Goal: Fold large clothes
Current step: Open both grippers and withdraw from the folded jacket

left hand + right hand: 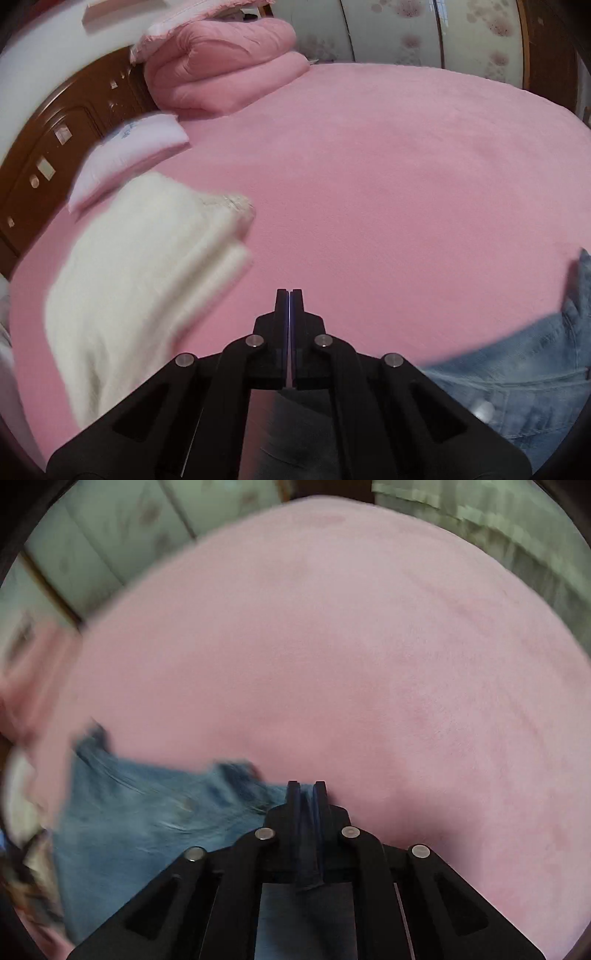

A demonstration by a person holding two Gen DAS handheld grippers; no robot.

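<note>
Left hand-held gripper [290, 295]: fingers pressed flat together, nothing between them, poised over the pink bed cover [388, 177] and pointing steeply down at it. Right hand-held gripper [307, 786]: pinching a fold of blue denim between its pads, a dark strip of the cloth running back between the fingers toward the camera.

Denim garment [147, 812] (most likely jeans, though blur hides the details) spread on the bed to the left of the right hand-held gripper in the right wrist view, its far edge rumpled and raised. Seen again in the left wrist view at the lower right corner [524, 376], seams and a pale round button faintly visible, lying just beside the left hand-held gripper's frame.

Left of the left hand-held gripper: a folded cream-white fluffy garment [136, 273] resting on the cover, its stacked edges facing the middle of the bed, blurred. Beyond it, a pale pink pillow [133, 155] against the brown wooden headboard [55, 147]. Further back, a folded pink quilt [229, 66] piled at the bed's far corner. Behind the bed, pale panels with a faint flower pattern [406, 33].

Middle of the bed bare, only pink cover.
</note>
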